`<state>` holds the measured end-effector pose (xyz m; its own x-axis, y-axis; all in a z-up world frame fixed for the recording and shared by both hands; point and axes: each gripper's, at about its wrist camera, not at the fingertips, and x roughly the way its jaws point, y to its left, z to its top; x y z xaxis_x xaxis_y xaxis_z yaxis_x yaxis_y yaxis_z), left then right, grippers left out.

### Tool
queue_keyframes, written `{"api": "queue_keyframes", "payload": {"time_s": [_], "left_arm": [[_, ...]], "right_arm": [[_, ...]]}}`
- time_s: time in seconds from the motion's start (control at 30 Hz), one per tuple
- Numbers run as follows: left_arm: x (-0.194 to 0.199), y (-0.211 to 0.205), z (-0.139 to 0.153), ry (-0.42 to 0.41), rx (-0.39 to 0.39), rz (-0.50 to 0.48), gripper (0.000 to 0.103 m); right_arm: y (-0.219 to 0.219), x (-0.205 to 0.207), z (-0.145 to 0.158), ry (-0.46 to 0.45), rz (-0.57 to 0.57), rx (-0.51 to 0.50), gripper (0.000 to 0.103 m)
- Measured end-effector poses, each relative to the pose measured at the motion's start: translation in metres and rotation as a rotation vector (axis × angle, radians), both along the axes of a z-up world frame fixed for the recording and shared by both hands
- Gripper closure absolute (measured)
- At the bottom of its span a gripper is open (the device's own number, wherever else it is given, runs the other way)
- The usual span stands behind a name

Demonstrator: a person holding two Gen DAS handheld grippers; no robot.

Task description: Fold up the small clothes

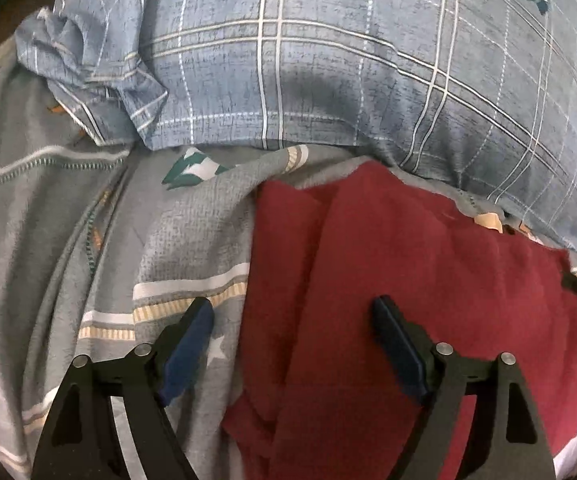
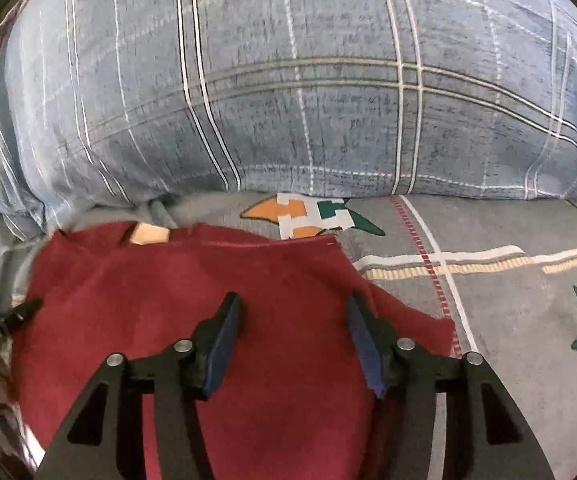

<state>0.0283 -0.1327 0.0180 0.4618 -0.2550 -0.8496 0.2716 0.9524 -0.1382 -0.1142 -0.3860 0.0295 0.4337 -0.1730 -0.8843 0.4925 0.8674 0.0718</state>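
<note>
A dark red garment [image 1: 428, 264] lies flat on the grey patterned bedsheet [image 1: 68, 240], and a lengthwise fold runs along its left side. My left gripper [image 1: 292, 308] hangs open and wide over that left edge, with one finger above the sheet and the other above the red cloth. Nothing is between its pads. In the right wrist view the same red garment [image 2: 192, 280] fills the lower middle. My right gripper [image 2: 293, 300] stands open above its right part, near the right edge, with no cloth pinched.
A large blue plaid pillow [image 1: 328, 60] [image 2: 308, 100] lies just beyond the garment. A crumpled blue plaid cloth [image 1: 88, 80] sits at the far left. The bedsheet [image 2: 508, 320] with star prints stretches to the right. A black part of the other tool [image 2: 4, 324] shows at the left edge.
</note>
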Motion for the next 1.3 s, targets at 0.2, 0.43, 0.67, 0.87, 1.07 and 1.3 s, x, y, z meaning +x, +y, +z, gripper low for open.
{"api": "queue_keyframes", "payload": {"time_s": [0.2, 0.43, 0.67, 0.87, 1.07, 1.3], "left_arm": [[-0.006, 0.000, 0.002, -0.009, 0.008, -0.002, 0.020], [-0.009, 0.002, 0.005, -0.007, -0.001, 0.001, 0.021], [-0.017, 0.007, 0.014, -0.034, 0.001, -0.003, 0.021], [-0.022, 0.012, 0.016, -0.034, -0.013, -0.006, 0.021], [-0.028, 0.016, 0.022, -0.043, -0.014, -0.020, 0.021], [-0.026, 0.015, 0.017, -0.012, -0.005, -0.024, 0.021]], "right_arm": [[0.039, -0.030, 0.040, -0.027, 0.073, -0.058, 0.042], [0.056, -0.056, 0.011, 0.026, 0.111, -0.114, 0.040], [0.089, -0.052, 0.042, -0.025, 0.163, -0.053, 0.040], [0.094, -0.044, 0.013, 0.021, 0.161, -0.041, 0.040], [0.104, -0.040, 0.019, 0.007, 0.168, -0.029, 0.039], [0.132, 0.000, 0.019, -0.038, 0.246, -0.016, 0.038]]}}
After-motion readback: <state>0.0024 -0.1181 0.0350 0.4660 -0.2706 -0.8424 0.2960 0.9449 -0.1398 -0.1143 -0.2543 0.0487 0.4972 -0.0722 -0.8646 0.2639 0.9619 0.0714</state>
